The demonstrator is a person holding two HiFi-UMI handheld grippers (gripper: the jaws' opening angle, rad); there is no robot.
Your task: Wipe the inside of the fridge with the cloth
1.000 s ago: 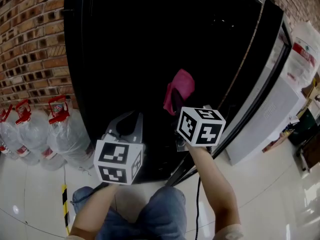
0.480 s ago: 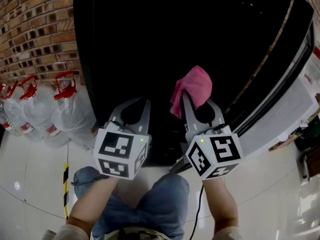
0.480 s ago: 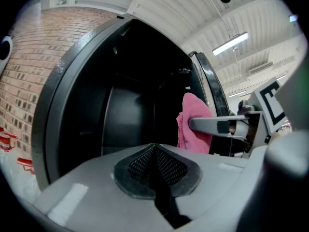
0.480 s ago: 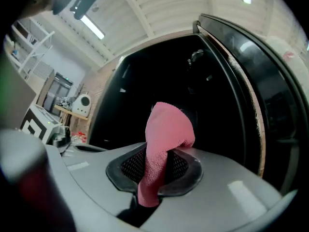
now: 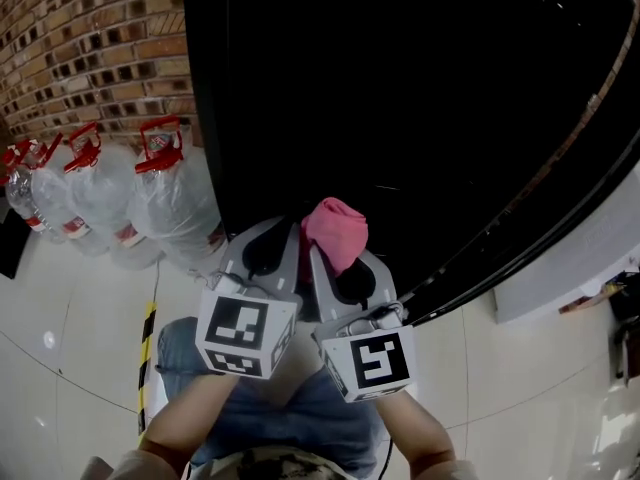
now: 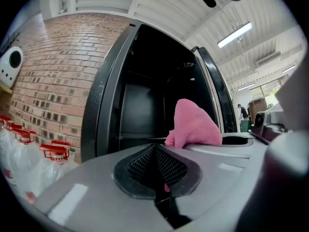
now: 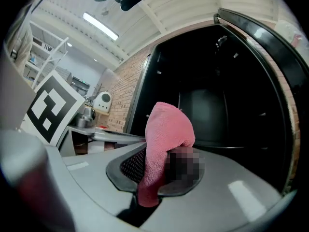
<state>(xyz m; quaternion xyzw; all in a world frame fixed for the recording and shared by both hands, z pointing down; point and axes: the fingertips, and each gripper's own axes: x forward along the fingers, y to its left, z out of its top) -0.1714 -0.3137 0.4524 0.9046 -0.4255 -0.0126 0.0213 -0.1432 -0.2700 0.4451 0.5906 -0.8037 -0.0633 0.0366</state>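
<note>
The black fridge [image 5: 420, 98] stands open, its inside dark [image 6: 145, 105]. A pink cloth [image 5: 335, 230] is pinched in my right gripper [image 5: 336, 254], which is shut on it; in the right gripper view the cloth [image 7: 164, 139] stands up out of the closed jaws [image 7: 149, 180]. My left gripper [image 5: 285, 238] hovers right beside it on the left, shut with nothing between its pads [image 6: 155, 170]. Both grippers are in front of the fridge's lower opening, close to my body. The cloth [image 6: 193, 127] also shows in the left gripper view.
Several large water bottles with red caps [image 5: 110, 198] stand on the floor against the brick wall [image 5: 90, 48], left of the fridge. The fridge door [image 5: 600, 138] swings out at the right. Yellow-black tape [image 5: 147, 353] marks the shiny floor.
The right gripper with the cloth has drawn back out of the fridge towards me and leftward, ending next to the left gripper. The left gripper has stayed shut.
</note>
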